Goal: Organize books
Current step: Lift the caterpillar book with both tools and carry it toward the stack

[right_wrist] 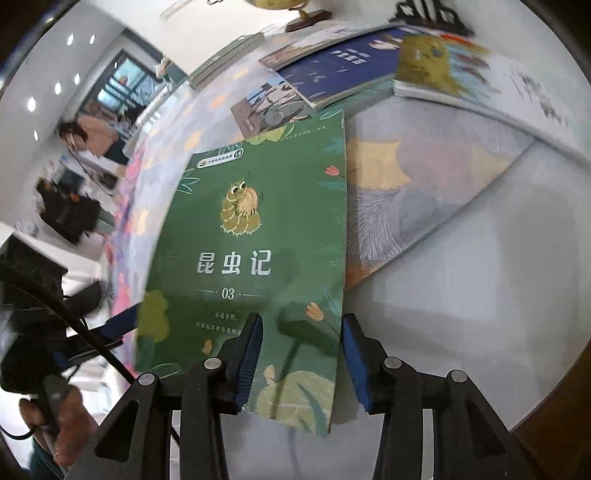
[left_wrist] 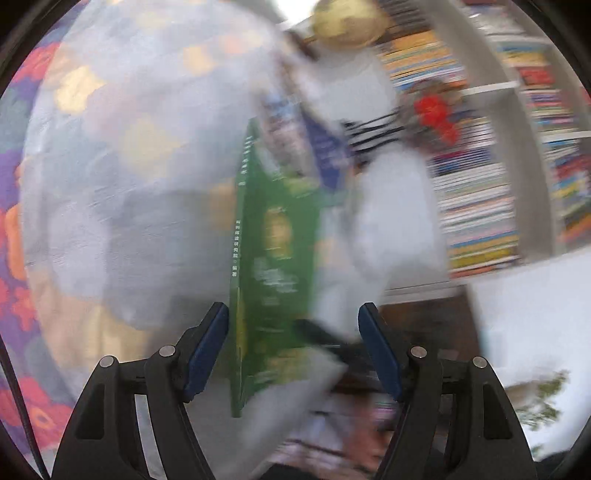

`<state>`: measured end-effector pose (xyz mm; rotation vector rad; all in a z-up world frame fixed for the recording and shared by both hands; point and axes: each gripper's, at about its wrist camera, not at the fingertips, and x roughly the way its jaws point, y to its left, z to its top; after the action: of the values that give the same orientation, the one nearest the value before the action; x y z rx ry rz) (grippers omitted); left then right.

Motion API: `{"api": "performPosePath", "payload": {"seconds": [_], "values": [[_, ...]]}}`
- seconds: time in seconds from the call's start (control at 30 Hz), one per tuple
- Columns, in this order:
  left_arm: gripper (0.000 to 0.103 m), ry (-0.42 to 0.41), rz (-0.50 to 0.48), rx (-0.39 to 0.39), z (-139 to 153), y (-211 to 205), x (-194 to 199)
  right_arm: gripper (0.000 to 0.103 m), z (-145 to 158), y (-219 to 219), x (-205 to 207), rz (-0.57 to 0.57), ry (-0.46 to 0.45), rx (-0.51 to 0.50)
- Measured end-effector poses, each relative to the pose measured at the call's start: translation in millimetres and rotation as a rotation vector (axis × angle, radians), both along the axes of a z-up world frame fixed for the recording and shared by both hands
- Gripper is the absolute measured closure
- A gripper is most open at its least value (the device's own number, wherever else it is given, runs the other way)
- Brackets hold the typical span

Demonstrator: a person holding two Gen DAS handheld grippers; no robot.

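Green book [right_wrist: 255,240]: cover up, lower edge lying between the right gripper [right_wrist: 301,347] fingers, which stand spread, pads clear of it. Blue book [right_wrist: 340,70]: beyond the fingertips, flat on the pale table [right_wrist: 461,277]. Left gripper [left_wrist: 293,347]: fingers spread, green book's spine between them, ungripped.

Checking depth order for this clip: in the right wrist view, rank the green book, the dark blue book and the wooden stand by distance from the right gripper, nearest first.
1. green book, between the fingers of the right gripper, low centre.
2. dark blue book, beyond the green book's top edge, upper centre.
3. wooden stand, at the very top, behind the books.
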<state>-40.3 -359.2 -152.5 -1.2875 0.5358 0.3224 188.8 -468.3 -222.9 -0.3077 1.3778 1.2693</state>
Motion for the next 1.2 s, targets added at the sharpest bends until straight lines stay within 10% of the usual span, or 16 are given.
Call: {"api": "performPosePath", "payload": {"seconds": [0.1,0.2,0.27,0.33,0.43,0.57,0.83,1.0,1.2], "values": [[0.034,-0.009,-0.013,0.066,15,-6,11,0.06,-8,-4,10,-0.051,0.112,0.01],[0.048,0.232,-0.021,0.211,-3,-10,31,0.057,-7,-3,9,-0.056,0.108,0.002],[0.083,0.285,-0.053,0.179,-24,-5,37,0.055,-3,-3,8,-0.059,0.089,0.005],[0.083,0.312,-0.072,0.102,-46,-3,44,0.055,-1,-5,10,-0.066,0.11,0.01],[0.083,0.22,-0.07,0.027,-46,-1,43,0.053,2,-5,15,-0.072,0.113,0.018],[0.083,-0.136,-0.025,-0.316,-57,8,29,0.038,5,-10,25,-0.083,0.113,0.008],[0.083,-0.189,-0.046,-0.409,-61,8,39,0.034,-24,-26,46,-0.179,0.53,0.074],[0.083,0.05,-0.097,-0.254,-58,7,37,0.068,7,-25,36,-0.118,0.306,0.101],[0.083,0.256,-0.172,-0.037,-41,-9,63,0.069,42,-12,-4,0.044,-0.036,0.12]]}}
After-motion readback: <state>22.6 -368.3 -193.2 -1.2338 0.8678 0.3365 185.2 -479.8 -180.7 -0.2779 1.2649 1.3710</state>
